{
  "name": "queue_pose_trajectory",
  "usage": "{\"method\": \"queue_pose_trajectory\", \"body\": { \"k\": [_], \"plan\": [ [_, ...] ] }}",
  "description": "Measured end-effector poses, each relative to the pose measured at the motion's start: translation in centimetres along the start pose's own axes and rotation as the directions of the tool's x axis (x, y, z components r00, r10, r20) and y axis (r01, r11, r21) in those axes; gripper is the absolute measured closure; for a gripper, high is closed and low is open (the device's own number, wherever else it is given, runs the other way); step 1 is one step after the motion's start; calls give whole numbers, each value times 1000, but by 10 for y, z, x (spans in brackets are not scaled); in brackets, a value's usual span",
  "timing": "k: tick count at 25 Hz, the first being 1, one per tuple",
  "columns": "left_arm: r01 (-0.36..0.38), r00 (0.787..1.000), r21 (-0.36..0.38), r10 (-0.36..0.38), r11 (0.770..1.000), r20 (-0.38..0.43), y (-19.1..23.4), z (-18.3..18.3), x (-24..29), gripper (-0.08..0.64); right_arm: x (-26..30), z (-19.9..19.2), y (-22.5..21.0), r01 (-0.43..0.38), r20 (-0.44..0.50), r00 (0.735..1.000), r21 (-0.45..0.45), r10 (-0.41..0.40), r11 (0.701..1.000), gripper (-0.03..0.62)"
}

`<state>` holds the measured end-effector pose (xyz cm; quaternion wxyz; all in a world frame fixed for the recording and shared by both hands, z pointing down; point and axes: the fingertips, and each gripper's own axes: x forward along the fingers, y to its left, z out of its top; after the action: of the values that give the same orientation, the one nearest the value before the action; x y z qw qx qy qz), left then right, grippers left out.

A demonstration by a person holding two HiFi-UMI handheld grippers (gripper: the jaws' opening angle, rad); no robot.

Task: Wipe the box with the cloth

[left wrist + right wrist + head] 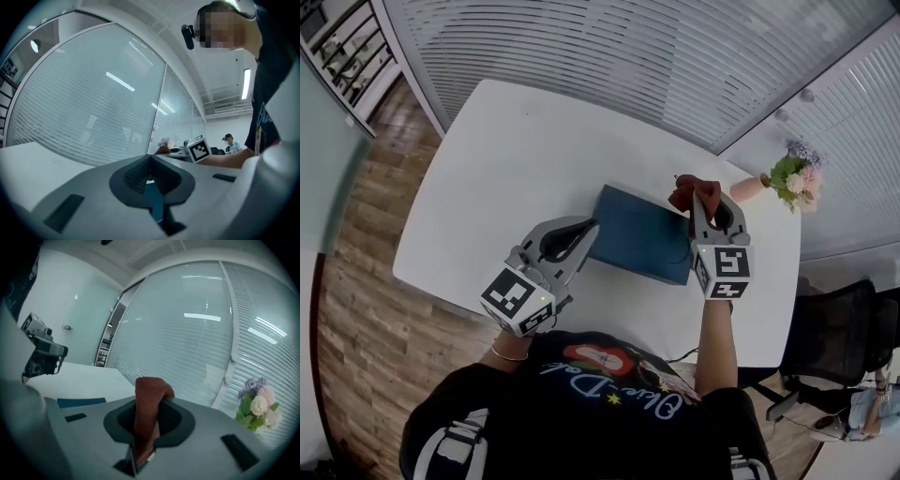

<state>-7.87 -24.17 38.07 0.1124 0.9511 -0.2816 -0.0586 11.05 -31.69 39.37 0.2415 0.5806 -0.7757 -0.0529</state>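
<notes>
The rust-brown, soft woven cloth [149, 414] looks light and limp. It folds over on itself and droops, so it should mould to a flat face and drag rather than slide. It is probably best held by a bunched fold, with enough left loose to lie flat. That is how the right tool [705, 202] has it: the jaws are clamped on a gathered ridge of fabric, one lobe standing up past the tips and a tail hanging down through the slot behind them. The cloth sits at the far right corner of the dark blue flat rectangular box [642, 234]. No view settles whether it touches the box.

The box has a matt, even lid with crisp edges. It looks stiff and fairly light, so I judge it could skid under a sideways wipe. It would be better steadied from above or at an edge than pinched.

The left tool [584, 232] is at the box's near left edge. Its jaws are together with nothing clamped between them, and in the left gripper view blue shows through the gap beneath the tips.

The box lies flat on the white rounded surface [506, 159], nearer its right end. Beyond the box's right side stands a small bunch of pink and white flowers [792, 178], well apart from it.
</notes>
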Motion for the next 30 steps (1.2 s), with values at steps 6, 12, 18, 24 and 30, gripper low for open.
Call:
{"method": "queue_pose_trajectory", "body": {
  "k": [6,12,18,24,30],
  "plan": [
    [-19,1000,6,19,1000,10,4,4,-7,555,25,56,93,-223,114,965,-111,236,968,549],
    [-46,999,6,46,999,20,9,8,-15,555,51,34,176,-418,-26,905,-241,425,876,549],
    [-62,998,3,62,998,15,12,4,-15,555,56,-7,204,-535,-183,845,-266,503,802,549],
    [-48,999,8,48,999,13,6,6,-13,555,53,-15,202,-565,-248,822,-233,513,791,549],
    [-45,999,9,45,999,8,3,4,-11,555,48,-29,181,-544,-296,826,-194,480,816,549]
  ]
}}
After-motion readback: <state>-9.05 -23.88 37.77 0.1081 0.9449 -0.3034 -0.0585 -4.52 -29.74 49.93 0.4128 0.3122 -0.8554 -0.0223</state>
